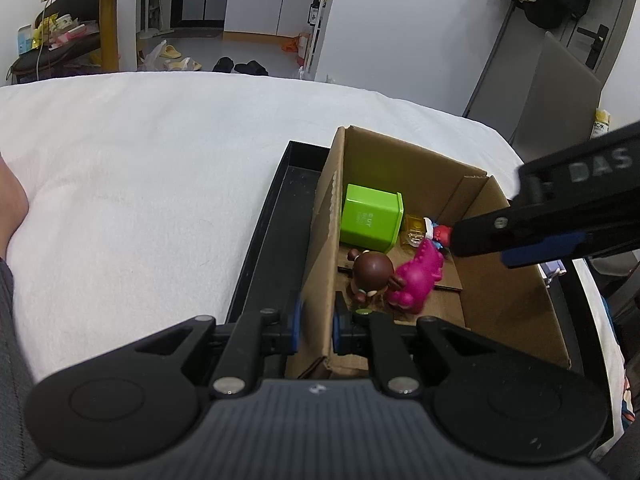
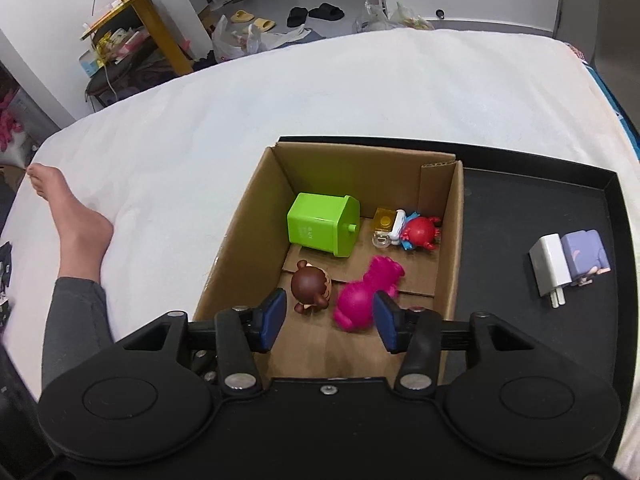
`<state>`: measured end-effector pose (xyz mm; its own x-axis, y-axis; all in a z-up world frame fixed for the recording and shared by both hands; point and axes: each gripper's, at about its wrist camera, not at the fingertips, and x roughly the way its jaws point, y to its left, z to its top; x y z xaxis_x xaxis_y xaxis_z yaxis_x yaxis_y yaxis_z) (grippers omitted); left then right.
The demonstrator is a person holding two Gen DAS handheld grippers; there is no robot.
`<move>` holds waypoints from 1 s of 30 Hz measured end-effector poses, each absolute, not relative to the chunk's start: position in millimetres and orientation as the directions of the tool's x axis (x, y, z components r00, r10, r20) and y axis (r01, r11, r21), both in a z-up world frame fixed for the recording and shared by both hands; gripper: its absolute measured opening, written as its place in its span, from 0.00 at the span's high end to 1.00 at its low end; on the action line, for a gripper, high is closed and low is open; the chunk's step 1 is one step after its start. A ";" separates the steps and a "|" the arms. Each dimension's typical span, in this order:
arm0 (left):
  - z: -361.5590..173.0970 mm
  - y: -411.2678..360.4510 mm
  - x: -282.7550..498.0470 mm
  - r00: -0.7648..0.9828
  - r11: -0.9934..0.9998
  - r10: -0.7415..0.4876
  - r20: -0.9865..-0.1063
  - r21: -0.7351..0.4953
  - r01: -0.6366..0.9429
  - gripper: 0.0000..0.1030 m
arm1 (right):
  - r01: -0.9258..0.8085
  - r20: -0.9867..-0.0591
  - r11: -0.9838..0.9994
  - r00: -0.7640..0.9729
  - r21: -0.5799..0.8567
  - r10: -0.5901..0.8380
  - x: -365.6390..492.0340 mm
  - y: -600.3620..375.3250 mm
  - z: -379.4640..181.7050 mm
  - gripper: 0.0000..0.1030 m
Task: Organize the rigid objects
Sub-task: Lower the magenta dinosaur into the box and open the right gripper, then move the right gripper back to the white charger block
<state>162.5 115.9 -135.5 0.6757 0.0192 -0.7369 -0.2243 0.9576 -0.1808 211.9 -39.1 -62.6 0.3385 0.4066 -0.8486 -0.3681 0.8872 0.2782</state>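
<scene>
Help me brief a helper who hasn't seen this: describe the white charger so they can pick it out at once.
Start at the black tray on the white bed, which holds the cardboard box. On the bare tray floor outside the box lie two small things side by side. The white charger is the plain white block with two metal prongs, touching a lavender figurine.

White bed cover point(image 2: 280, 92) spans both views. Bare foot point(image 2: 70, 212) and grey-legged shin rest on it at left. Floor beyond: yellow slippers point(image 2: 253, 19) beside black slippers point(image 2: 316, 13), plastic bags point(image 2: 240, 40) close by. Yellow shelf unit point(image 1: 106, 12), cluttered, stands against the wall.
</scene>
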 end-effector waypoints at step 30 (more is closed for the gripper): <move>-133.7 115.8 163.1 0.677 0.955 0.032 -0.736 -0.176 -0.237 0.87 | -0.287 -0.846 0.927 0.407 0.240 0.345 197.5 -118.8 -44.3 0.24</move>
<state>163.1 115.8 -133.7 0.6767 0.0322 -0.7356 -0.2369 0.9555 -0.1761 197.5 -118.8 -44.3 0.4067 0.3453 -0.8458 -0.2874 0.9272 0.2404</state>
